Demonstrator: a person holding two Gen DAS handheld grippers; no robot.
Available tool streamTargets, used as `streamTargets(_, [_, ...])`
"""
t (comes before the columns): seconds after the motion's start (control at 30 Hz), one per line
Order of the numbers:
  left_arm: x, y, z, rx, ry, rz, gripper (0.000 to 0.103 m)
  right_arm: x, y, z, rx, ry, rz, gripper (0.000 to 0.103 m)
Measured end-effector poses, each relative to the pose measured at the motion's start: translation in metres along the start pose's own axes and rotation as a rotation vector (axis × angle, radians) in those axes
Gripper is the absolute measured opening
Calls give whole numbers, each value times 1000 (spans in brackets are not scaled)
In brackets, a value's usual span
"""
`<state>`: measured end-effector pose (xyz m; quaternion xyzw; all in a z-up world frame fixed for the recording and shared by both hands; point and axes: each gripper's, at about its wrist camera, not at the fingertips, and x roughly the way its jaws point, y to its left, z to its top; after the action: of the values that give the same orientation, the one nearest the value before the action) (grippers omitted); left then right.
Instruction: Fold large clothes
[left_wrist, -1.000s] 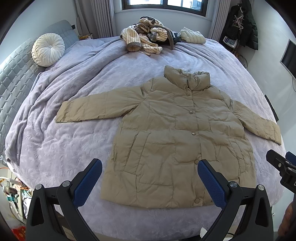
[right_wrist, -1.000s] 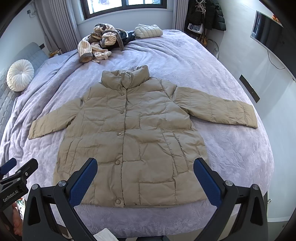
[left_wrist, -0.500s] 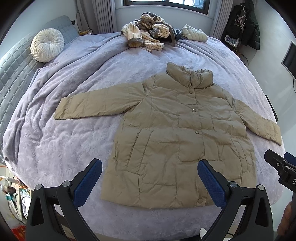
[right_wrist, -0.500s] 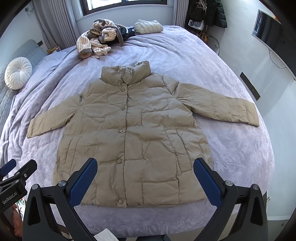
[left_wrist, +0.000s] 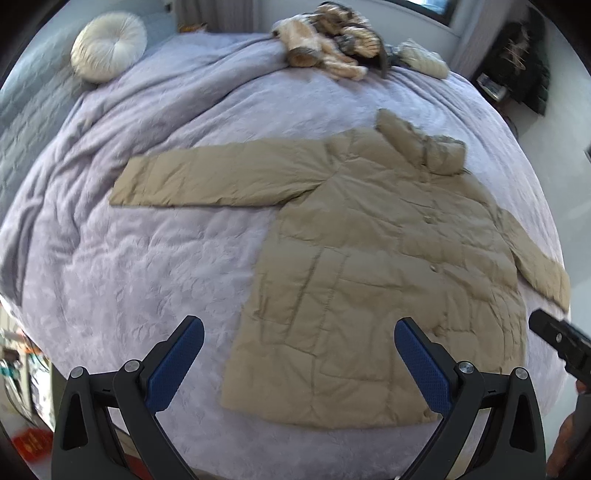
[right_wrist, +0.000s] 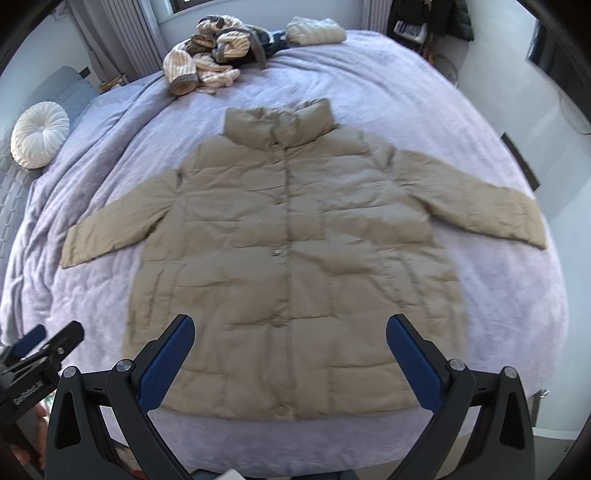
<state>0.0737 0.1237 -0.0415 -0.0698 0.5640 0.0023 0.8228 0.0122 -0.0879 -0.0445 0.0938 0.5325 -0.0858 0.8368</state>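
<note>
With the left gripper and right gripper both spread wide and empty above the hem of the tan padded jacket lying flat and buttoned on the bed, a shallow pinch risks slipping off the puffy, slick fabric mid-fold.

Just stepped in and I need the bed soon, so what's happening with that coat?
A person is holding a two-finger tool in each hand over a tan puffer coat spread flat, front up and buttoned, on the lavender bedspread. Both sleeves lie stretched out sideways. The left tool and right tool hover open near the hem, gripping nothing, so no fold has been made yet. A heap of striped clothes sits at the far edge of the bed.
</note>
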Motion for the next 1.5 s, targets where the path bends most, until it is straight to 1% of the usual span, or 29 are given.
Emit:
streamTargets(0.07, [15, 19, 8, -53, 17, -18, 103, 15, 10, 6, 7, 32, 38, 103])
streamTargets(0.17, [46, 60, 24, -162, 43, -57, 103, 41, 27, 16, 9, 82, 95, 103])
streamTargets(0.2, [57, 73, 29, -193, 47, -59, 103, 49, 34, 21, 1, 88, 112, 103])
streamTargets(0.27, [77, 97, 39, -242, 39, -61, 103, 67, 51, 31, -27, 88, 168, 103])
streamTargets(0.3, [85, 106, 44, -260, 35, -61, 103, 76, 61, 35, -42, 98, 175, 103])
streamTargets(0.4, [117, 140, 62, -333, 16, -74, 103, 108, 94, 51, -121, 168, 201, 103])
streamTargets(0.5, [150, 170, 78, -418, -9, -135, 103, 139, 124, 65, -183, 171, 201, 103])
streamTargets(0.53, [162, 179, 83, -446, -20, -177, 103, 148, 134, 70, -200, 171, 207, 103])
streamTargets(0.57, [172, 185, 87, -464, -21, -203, 103, 159, 143, 76, -214, 173, 208, 103])
streamTargets(0.67, [199, 200, 100, -493, -14, -222, 103, 183, 165, 93, -233, 166, 236, 103])
streamTargets(0.77, [216, 211, 111, -498, -40, -206, 103, 211, 184, 113, -252, 138, 251, 103])
streamTargets(0.83, [226, 217, 118, -494, -48, -178, 103, 230, 193, 126, -257, 131, 255, 103])
streamTargets(0.9, [236, 223, 122, -492, -50, -178, 103, 243, 199, 134, -243, 122, 266, 101])
streamTargets(0.93, [240, 226, 122, -499, -46, -177, 103, 249, 201, 137, -232, 115, 267, 98])
streamTargets(1.0, [250, 233, 123, -525, -49, -185, 103, 263, 203, 143, -211, 98, 263, 70])
streamTargets(1.03, [255, 237, 124, -545, -59, -189, 103, 269, 203, 144, -207, 101, 261, 41])
streamTargets(1.07, [256, 238, 125, -553, -67, -191, 103, 278, 206, 146, -201, 112, 260, 28])
streamTargets(1.1, [258, 240, 127, -559, -80, -190, 103, 286, 208, 147, -192, 122, 254, 27])
streamTargets(1.17, [262, 239, 134, -547, -94, -165, 103, 301, 206, 145, -186, 135, 242, 23])
streamTargets(1.2, [263, 237, 138, -538, -99, -151, 103, 308, 206, 144, -194, 141, 234, 22])
streamTargets(1.23, [265, 236, 143, -530, -106, -132, 99, 313, 206, 141, -210, 146, 228, 22])
streamTargets(1.27, [264, 235, 145, -526, -114, -117, 91, 317, 204, 140, -222, 146, 226, 22])
streamTargets(1.33, [263, 236, 151, -511, -125, -90, 51, 320, 203, 139, -242, 140, 237, 22])
streamTargets(1.37, [263, 236, 152, -510, -133, -99, 36, 320, 203, 139, -245, 142, 243, 21])
streamTargets(1.4, [262, 238, 154, -509, -141, -132, 14, 321, 202, 139, -245, 145, 247, 21])
streamTargets(1.43, [259, 239, 155, -511, -152, -175, 10, 322, 199, 140, -242, 148, 253, 21])
streamTargets(1.5, [248, 234, 159, -492, -181, -175, 10, 324, 196, 140, -231, 149, 264, 21])
